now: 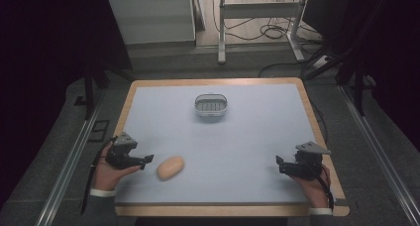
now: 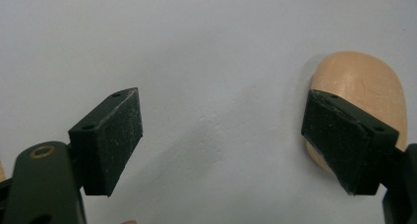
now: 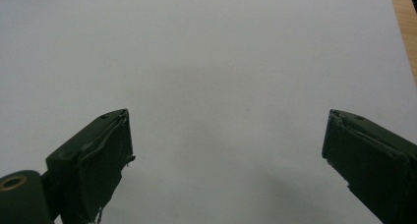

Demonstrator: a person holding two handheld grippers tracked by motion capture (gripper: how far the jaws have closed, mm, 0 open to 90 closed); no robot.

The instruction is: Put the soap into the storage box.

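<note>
Left gripper (image 1: pixel 143 161) low at near-left of bench (image 1: pixel 237 151), fingers (image 2: pixel 110 135) wide, nothing held; tan oval bread roll (image 1: pixel 170 167) lies just beside its tip. Right gripper (image 1: pixel 280 164) near-right, fingers (image 3: pixel 96 160) wide, over bare mat. Grey slotted basket (image 1: pixel 211 105) far centre, well apart.

Your table (image 1: pixel 148 107) has a pale blue-grey top with a wooden rim. A tan, oval bread roll (image 1: pixel 170 167) lies near left; a small grey basket (image 1: pixel 211 106) sits far centre.
</note>
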